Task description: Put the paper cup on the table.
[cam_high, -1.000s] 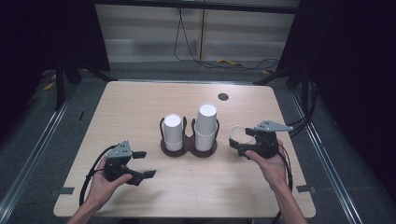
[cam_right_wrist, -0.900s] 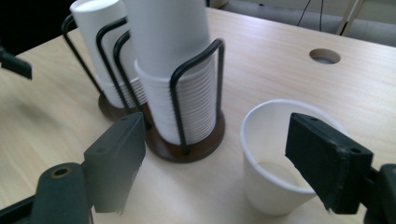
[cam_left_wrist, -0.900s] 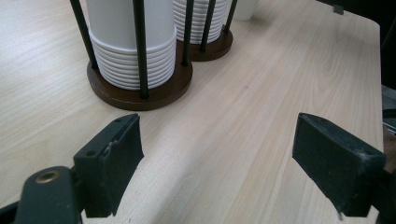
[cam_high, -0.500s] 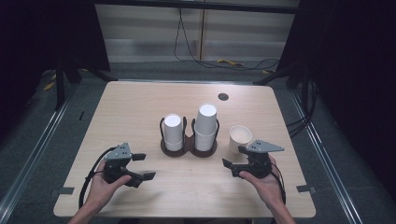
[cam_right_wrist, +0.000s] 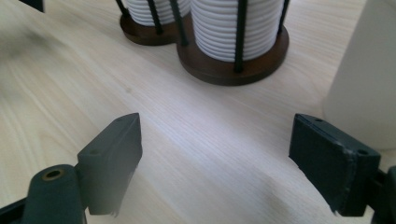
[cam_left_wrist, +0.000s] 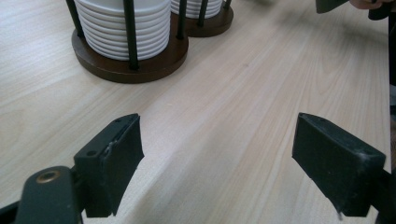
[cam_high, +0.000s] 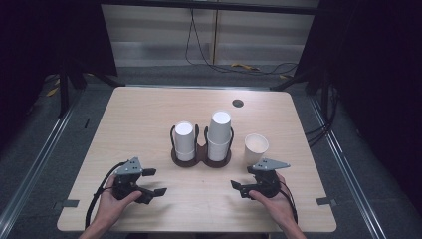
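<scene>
Our right claw [cam_high: 245, 186] has just been opening, empty; the left claw [cam_high: 155, 182] gapes too. The white paper cup [cam_high: 256, 148] is light and squashy, so we hold its sides softly.

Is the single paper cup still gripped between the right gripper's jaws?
No: the single paper cup stands upright on the table, apart from the right gripper, whose jaws have just been opening with nothing between them.

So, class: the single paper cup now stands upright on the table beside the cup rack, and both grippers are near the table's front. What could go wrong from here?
1. The loose cup stands just beyond the right gripper; a careless forward or sideways move could tip it.
2. The taller stack rises well above the rack; a bump might topple it.
3. The right gripper's jaws have just been opening, with nothing between them; the left gripper is open too, so neither steadies anything.
</scene>
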Tool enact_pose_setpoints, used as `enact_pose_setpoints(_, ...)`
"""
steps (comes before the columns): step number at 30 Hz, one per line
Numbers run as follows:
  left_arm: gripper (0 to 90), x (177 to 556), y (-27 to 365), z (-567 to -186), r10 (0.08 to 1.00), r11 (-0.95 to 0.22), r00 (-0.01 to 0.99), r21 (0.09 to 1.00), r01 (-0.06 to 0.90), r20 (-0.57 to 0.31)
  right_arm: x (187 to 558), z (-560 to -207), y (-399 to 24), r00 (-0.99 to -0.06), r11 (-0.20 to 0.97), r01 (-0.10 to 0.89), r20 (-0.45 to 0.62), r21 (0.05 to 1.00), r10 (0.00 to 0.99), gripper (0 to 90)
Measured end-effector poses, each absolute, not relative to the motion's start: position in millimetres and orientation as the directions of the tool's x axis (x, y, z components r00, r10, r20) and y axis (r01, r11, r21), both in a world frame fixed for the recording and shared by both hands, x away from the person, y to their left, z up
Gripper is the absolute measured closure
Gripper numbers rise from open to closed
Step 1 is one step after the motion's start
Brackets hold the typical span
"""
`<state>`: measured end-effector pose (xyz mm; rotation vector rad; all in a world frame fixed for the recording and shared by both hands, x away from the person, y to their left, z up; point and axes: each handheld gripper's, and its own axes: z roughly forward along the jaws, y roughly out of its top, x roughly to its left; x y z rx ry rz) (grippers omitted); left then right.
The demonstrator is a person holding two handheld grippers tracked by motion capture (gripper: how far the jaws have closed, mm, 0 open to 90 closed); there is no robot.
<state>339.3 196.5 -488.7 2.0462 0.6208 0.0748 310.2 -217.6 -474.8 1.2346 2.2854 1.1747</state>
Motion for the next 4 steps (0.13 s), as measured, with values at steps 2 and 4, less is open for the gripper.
enact_pose_setpoints(2,16.1,339.9,197.4,-488.6,0.455,-0.417,0.869,0.817,0.399,-0.192,311.3,-478.3,-218.2,-0.590,0.303,0.566,0.119,0.767,0.799,17.4)
enact_pose_setpoints(4,16.1,340.8,197.6,-489.7,0.458,-0.411,0.867,0.818,0.403,-0.197,311.6,-482.6,-216.6,-0.589,0.320,0.574,0.109,0.753,0.801,17.4)
